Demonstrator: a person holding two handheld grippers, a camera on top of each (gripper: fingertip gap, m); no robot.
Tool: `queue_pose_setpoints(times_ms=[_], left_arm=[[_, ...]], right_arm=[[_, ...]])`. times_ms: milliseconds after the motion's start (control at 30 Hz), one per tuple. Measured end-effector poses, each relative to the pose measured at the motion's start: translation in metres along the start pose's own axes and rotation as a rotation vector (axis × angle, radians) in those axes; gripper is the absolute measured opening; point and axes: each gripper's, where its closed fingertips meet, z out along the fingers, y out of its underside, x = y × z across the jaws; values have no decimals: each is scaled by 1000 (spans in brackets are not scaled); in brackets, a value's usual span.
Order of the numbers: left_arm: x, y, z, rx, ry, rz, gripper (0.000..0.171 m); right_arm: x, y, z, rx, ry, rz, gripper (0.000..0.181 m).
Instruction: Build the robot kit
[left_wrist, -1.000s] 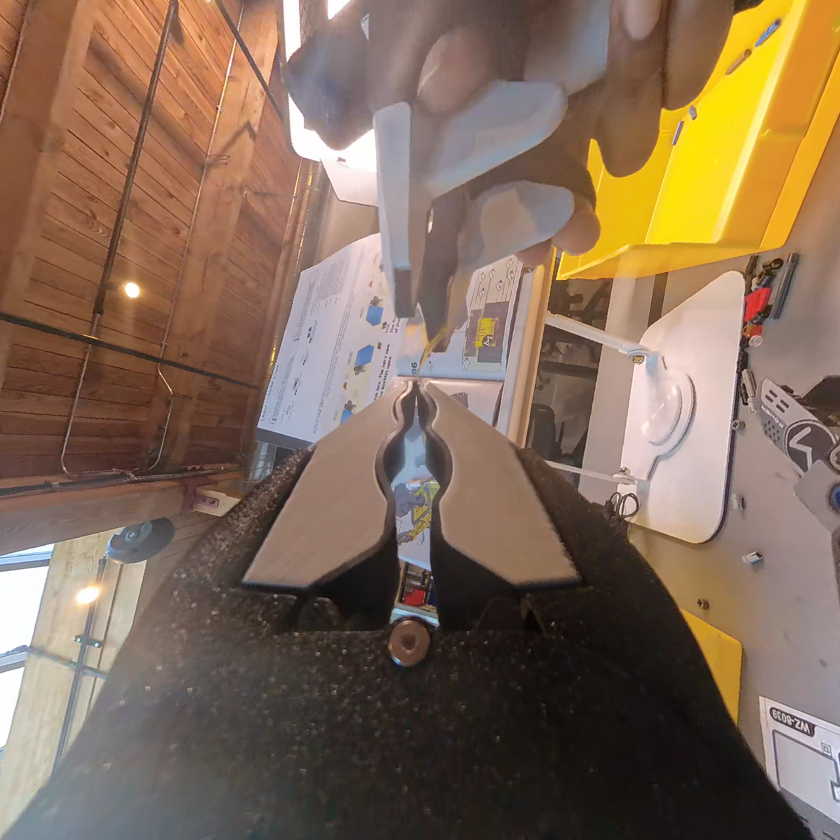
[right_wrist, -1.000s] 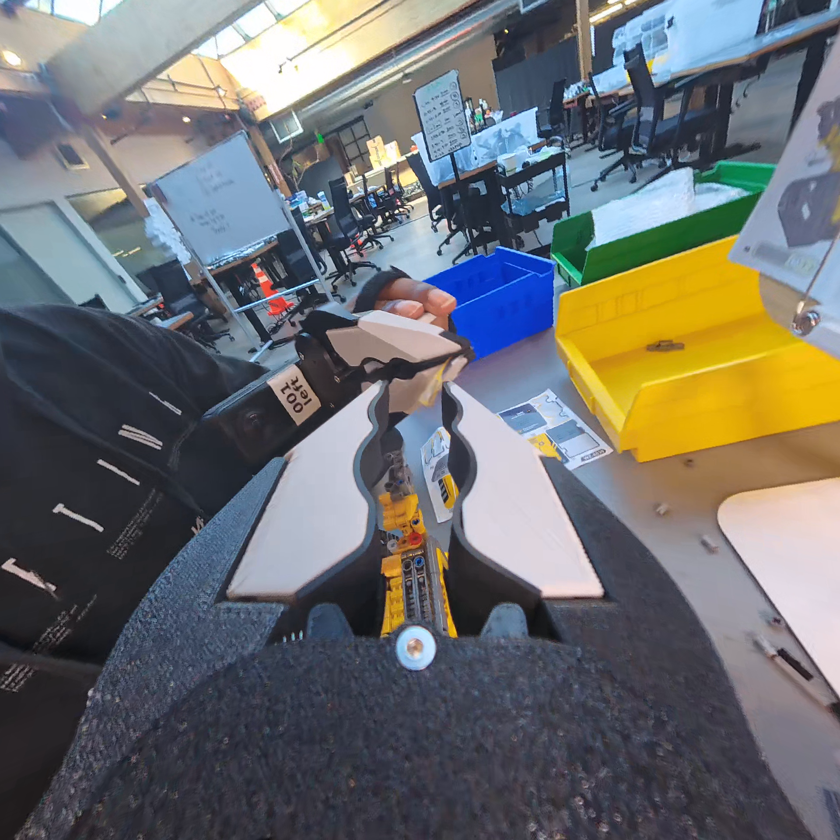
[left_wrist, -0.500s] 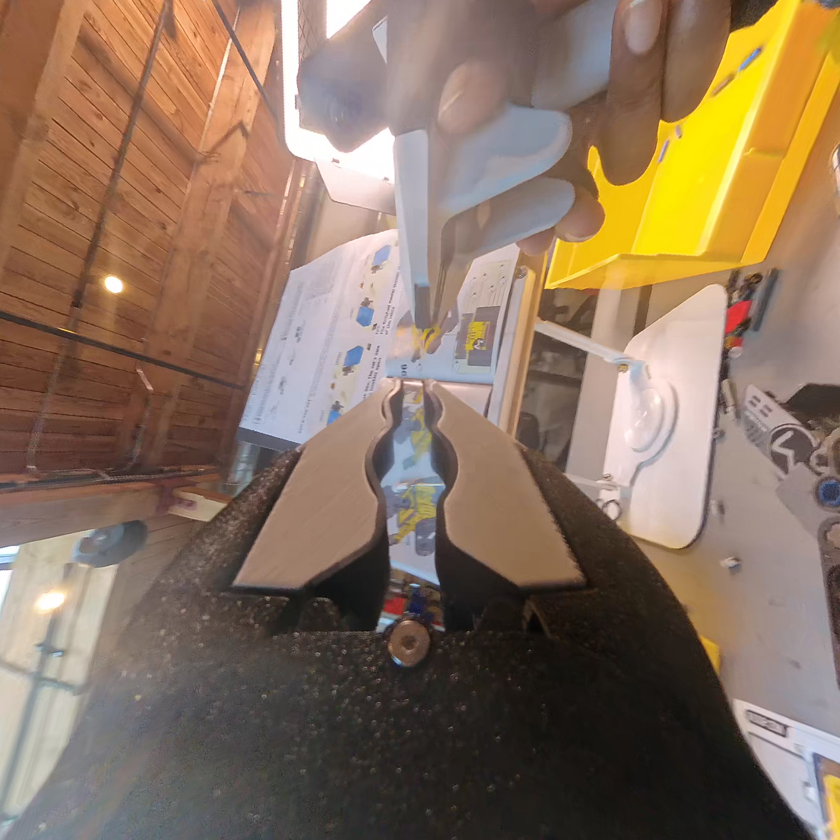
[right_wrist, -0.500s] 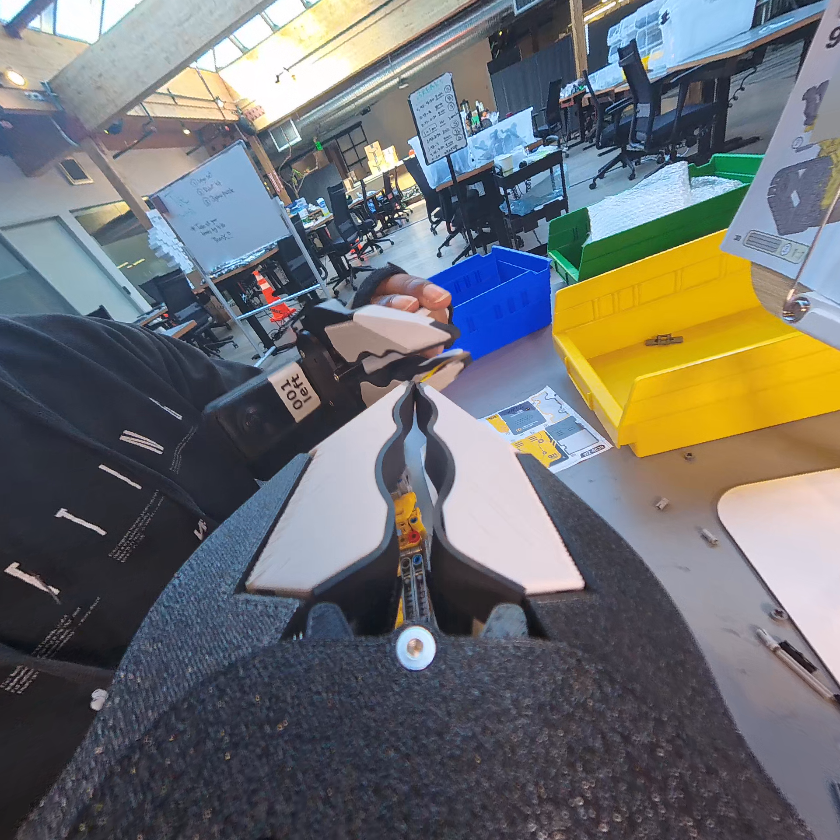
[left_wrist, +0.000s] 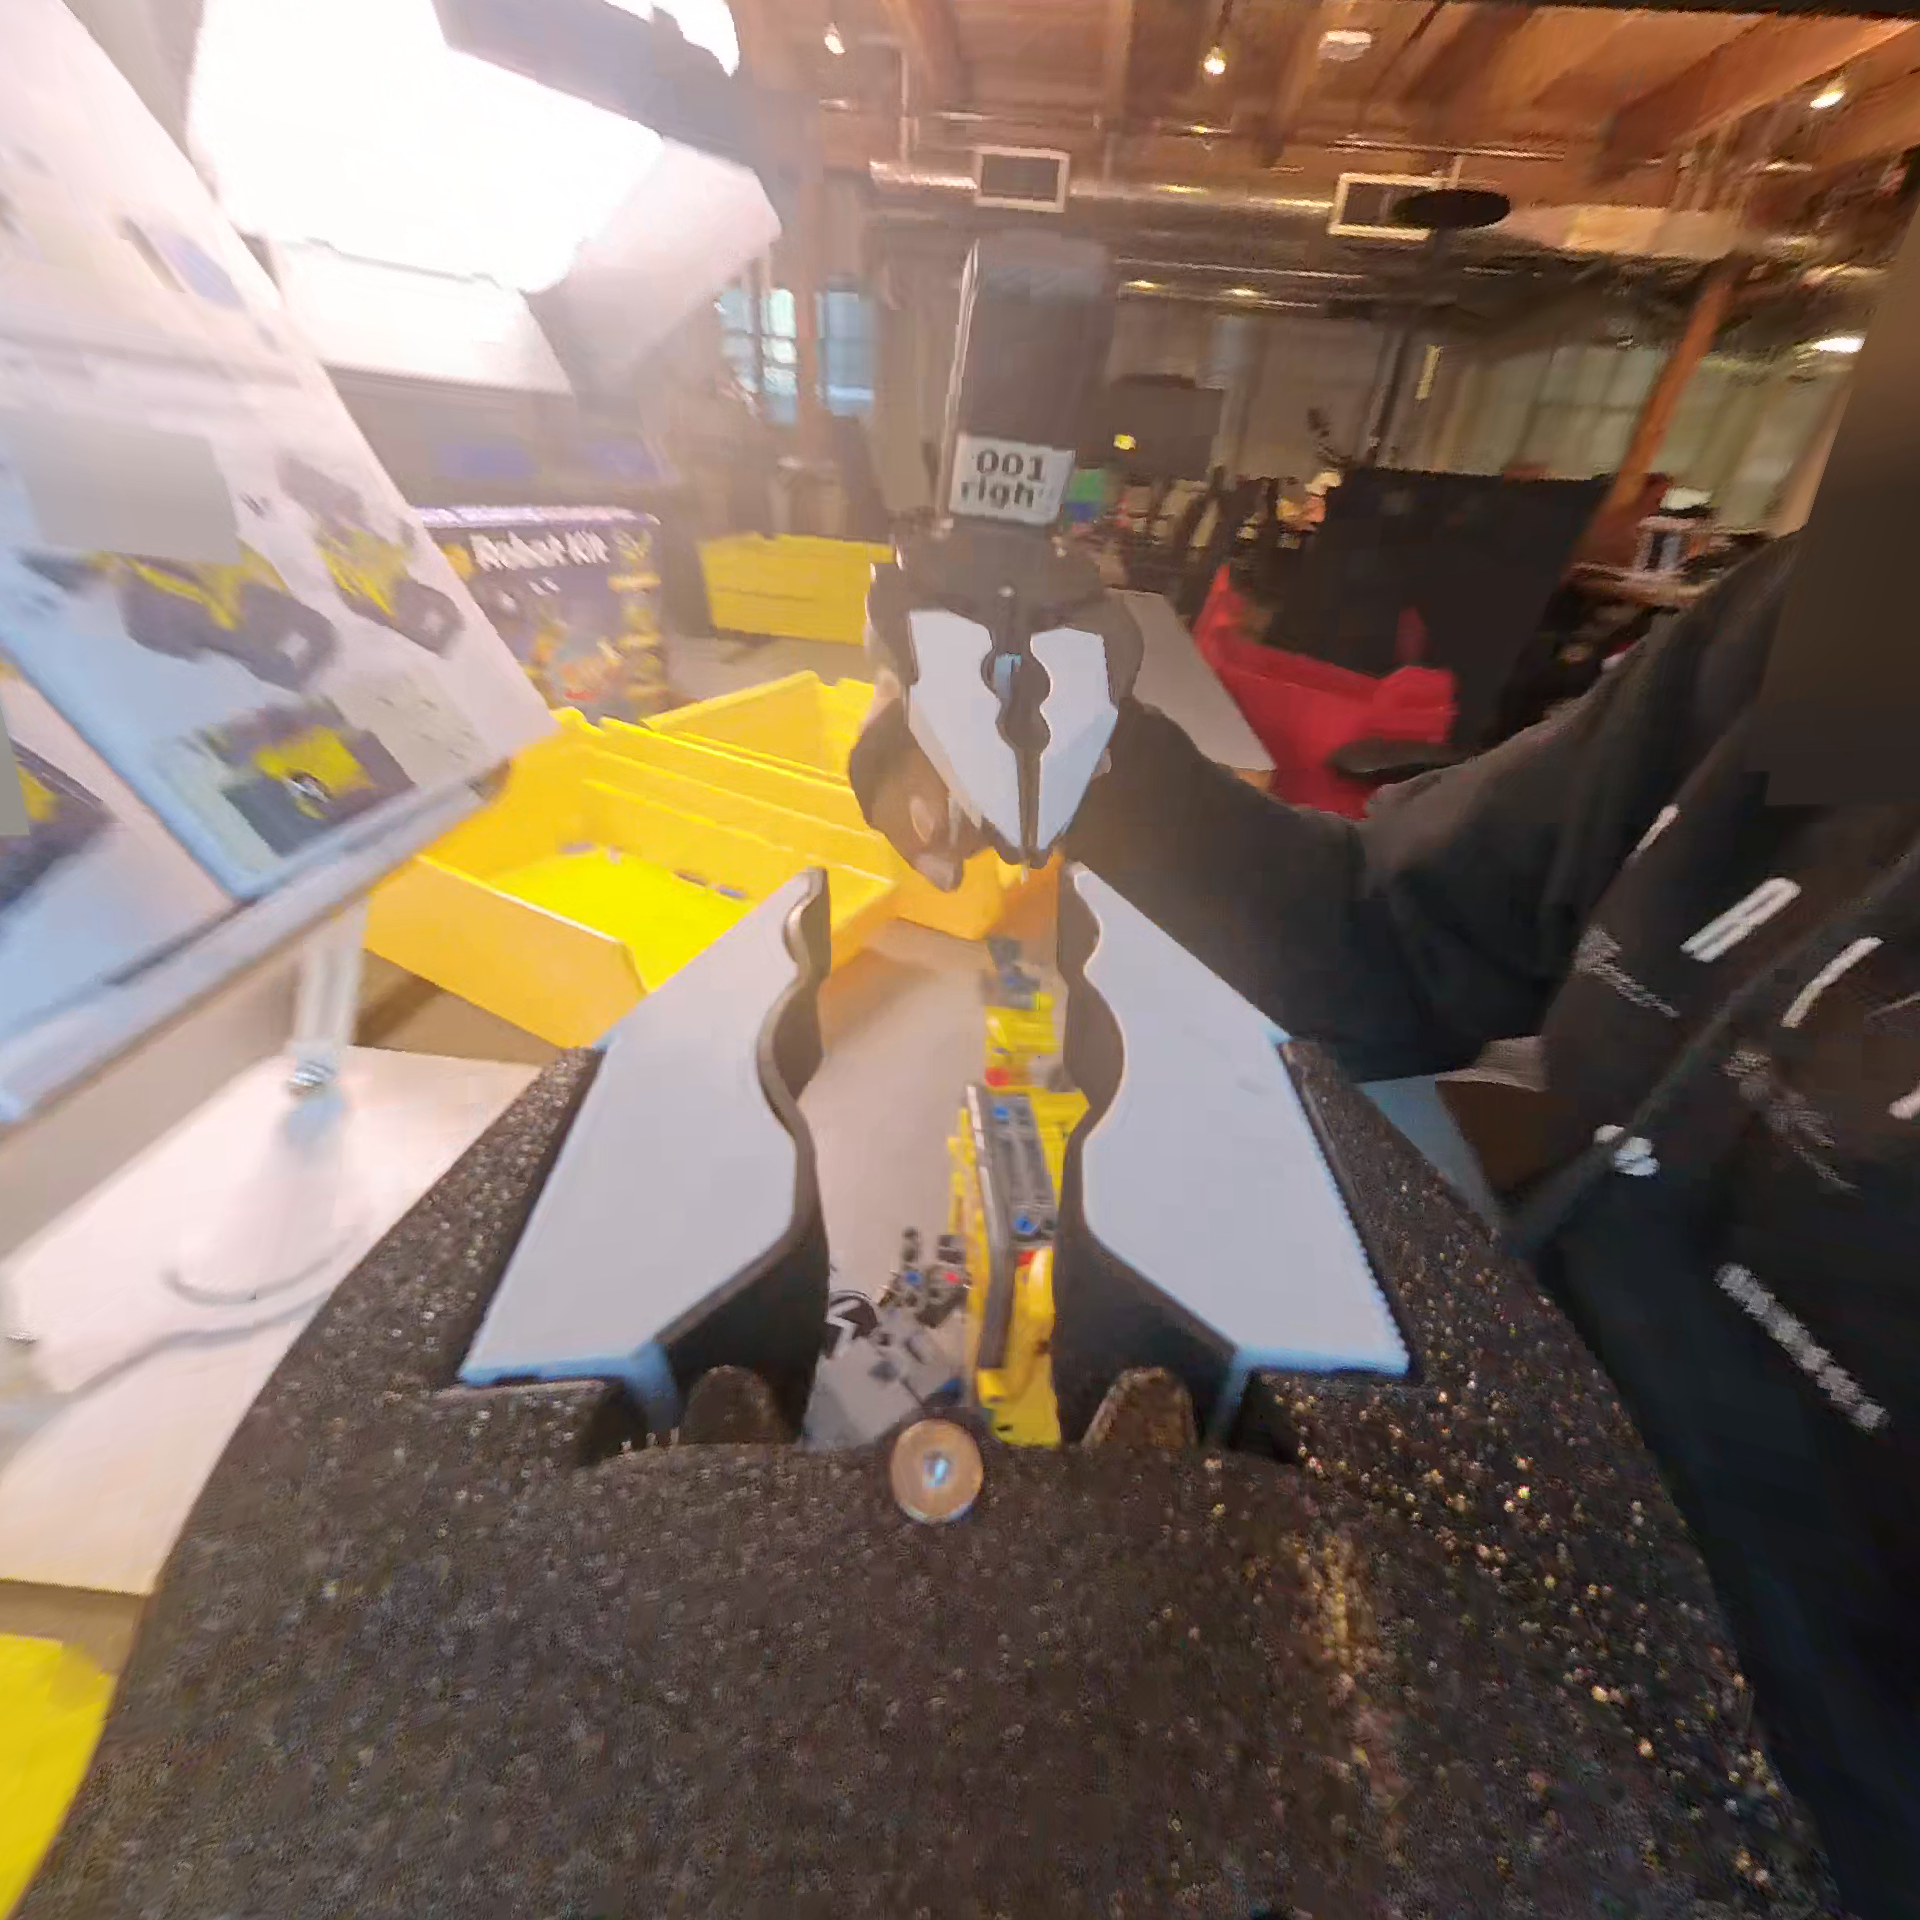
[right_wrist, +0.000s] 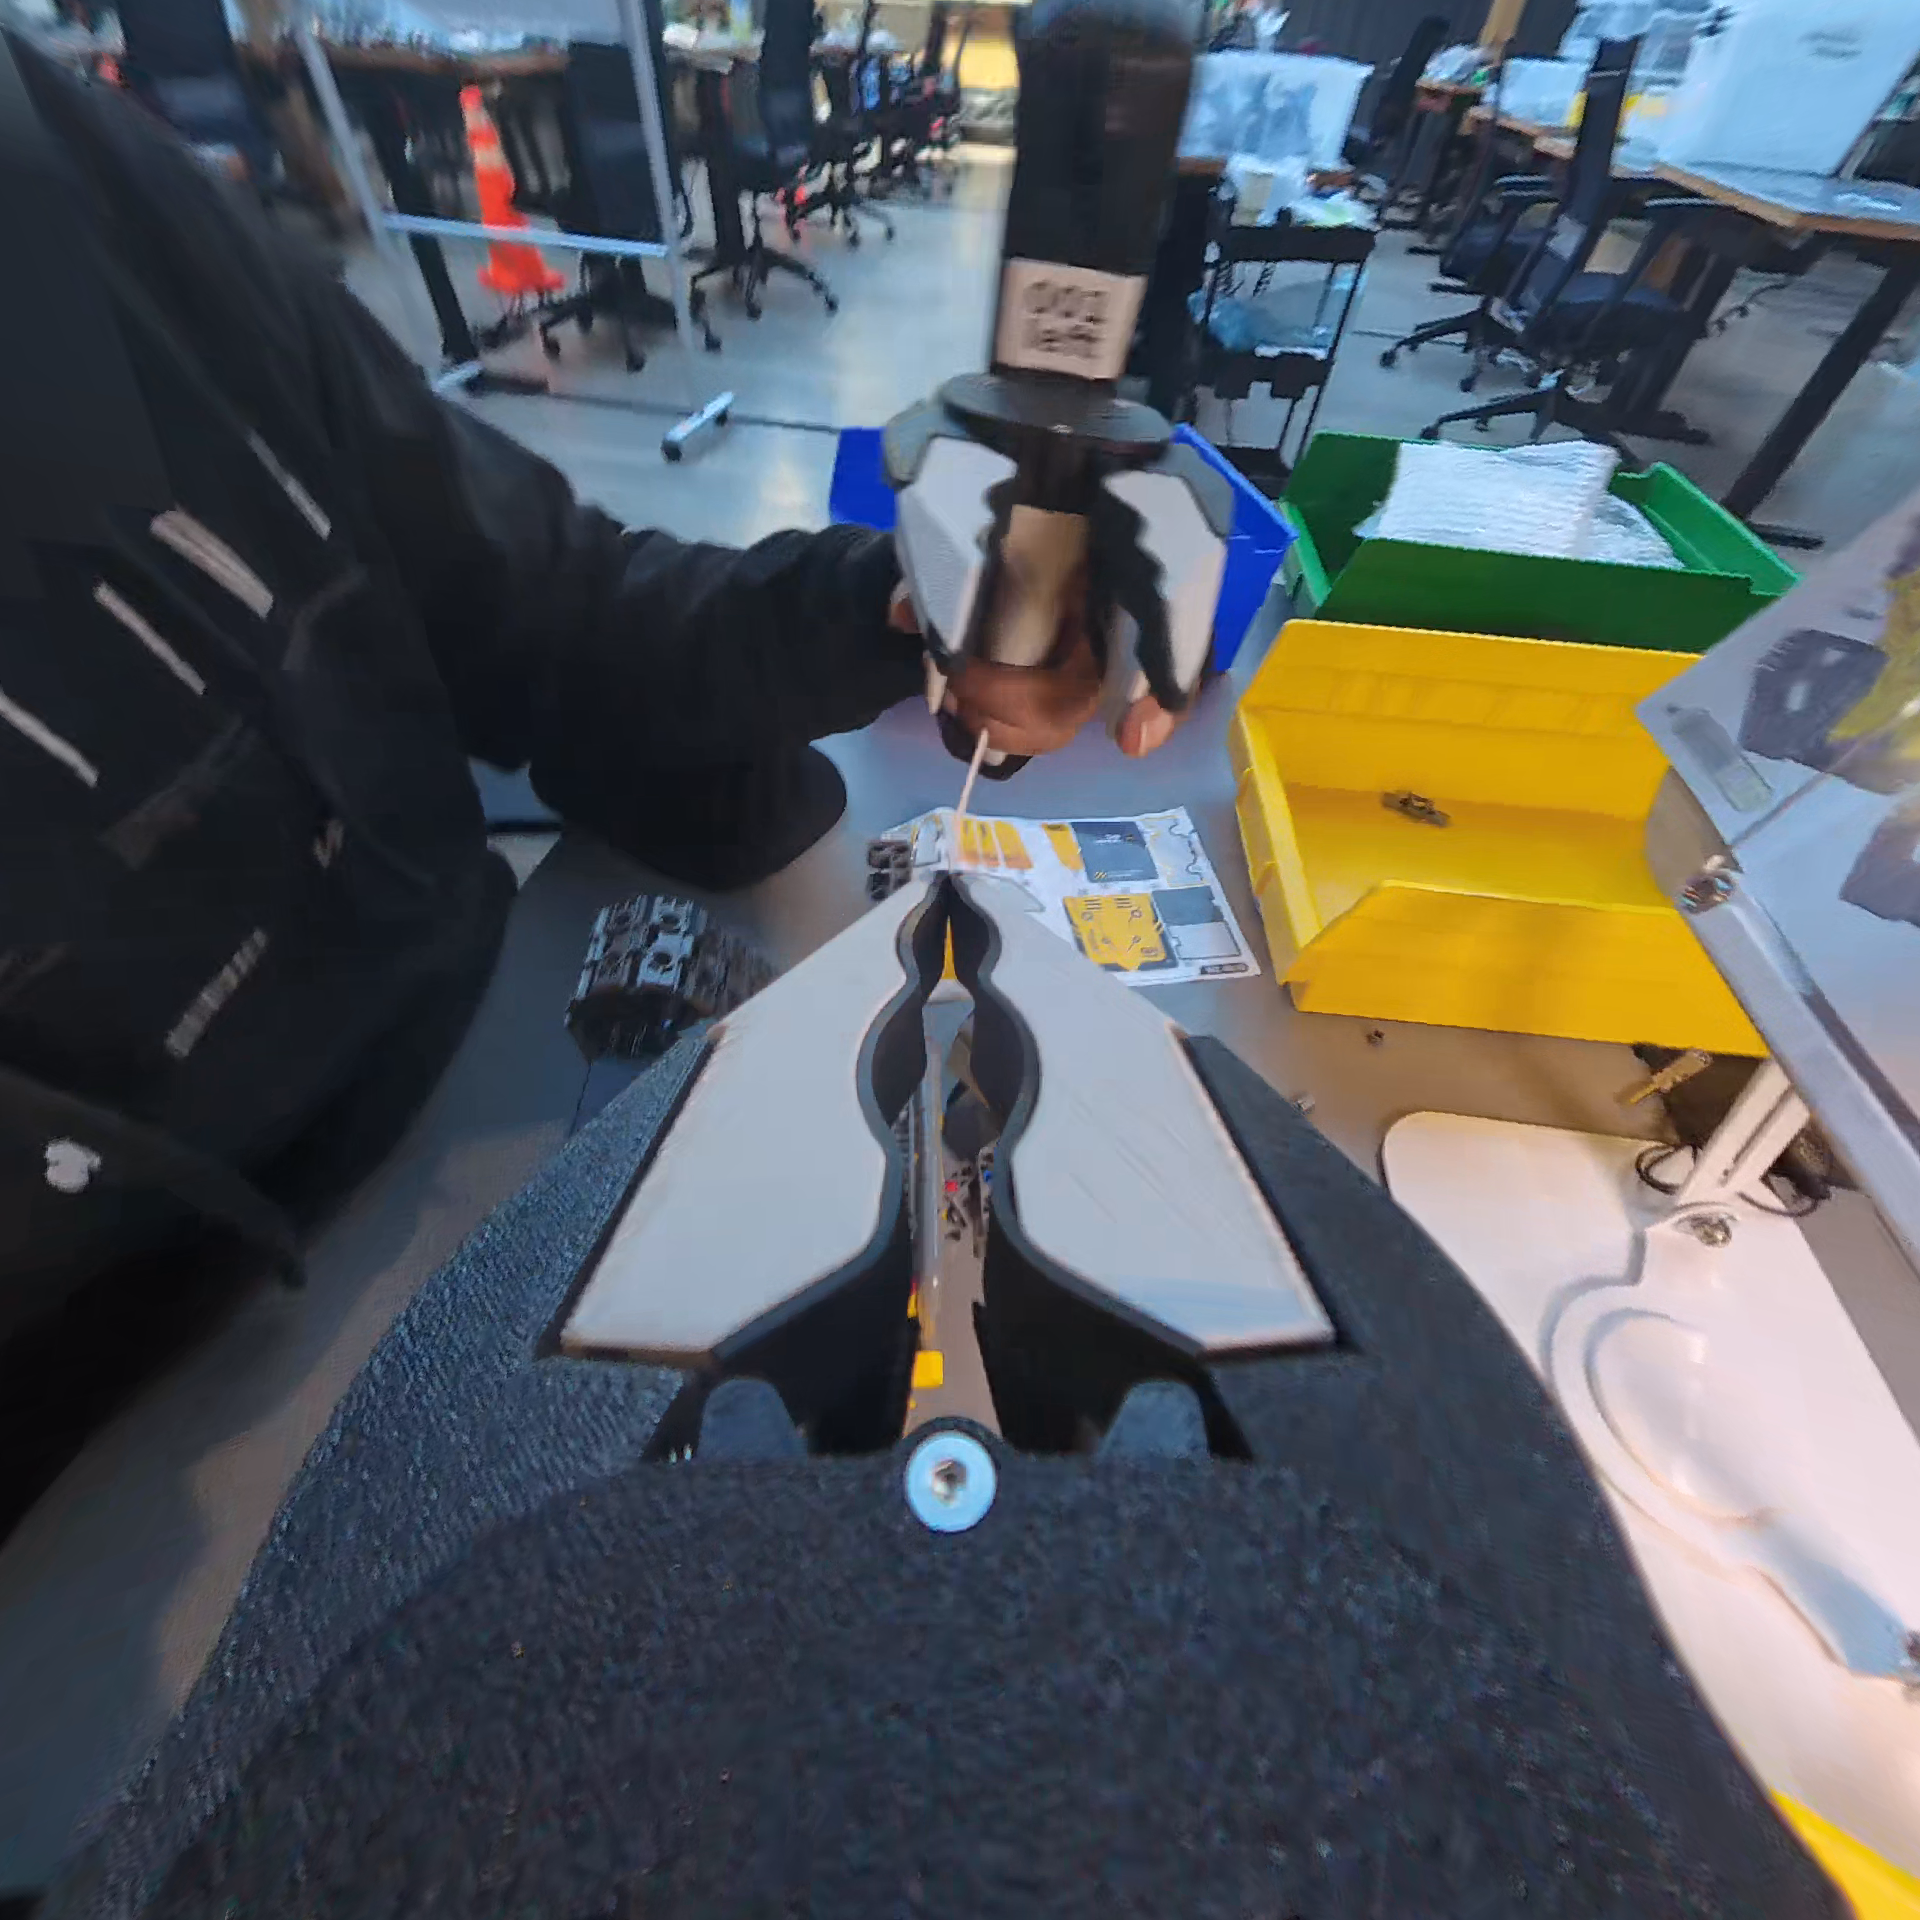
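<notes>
My left gripper (left_wrist: 945, 894) is open and empty, low over the grey table. A yellow and grey brick model (left_wrist: 1013, 1174) lies on the table between its fingers, close to the right finger. My right gripper (right_wrist: 945, 883) is shut; a thin pale sticker strip (right_wrist: 971, 774) sticks out beyond its tips, seen edge-on. The two grippers face each other, tips close. The right gripper (left_wrist: 1023, 842) shows shut in the left wrist view. The left gripper (right_wrist: 1039, 665) shows open in the right wrist view. The model (right_wrist: 925, 1351) also shows under the right fingers.
A sticker sheet (right_wrist: 1122, 894) and a black track piece (right_wrist: 655, 971) lie on the table. Yellow (right_wrist: 1455, 831), green (right_wrist: 1507, 582) and blue (right_wrist: 1236, 540) bins stand behind. An instruction board (left_wrist: 208, 571) on a white stand base (right_wrist: 1558, 1299) is alongside. A person's black sleeve (left_wrist: 1455, 883) is close. Left tips to right tips: about 5 centimetres. Both grippers' tips are roughly 12 centimetres from the black track piece (right_wrist: 655, 971).
My left gripper has opened and swung from sideways to level, now low over the model. My right gripper stays shut and has tipped down toward the table.
</notes>
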Motion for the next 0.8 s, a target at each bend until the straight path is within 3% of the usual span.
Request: queue_pose_setpoints(times_ms=[200,533,800], left_arm=[[22,8,12,-29,141,-84,32],[21,29,21,-158,87,-30,9],[15,22,20,-111,49,-22,0]], right_arm=[[-11,7,6,-34,-57,-28,0],[-9,18,9,-80,-62,3,0],[0,13,6,-39,-27,16,0]])
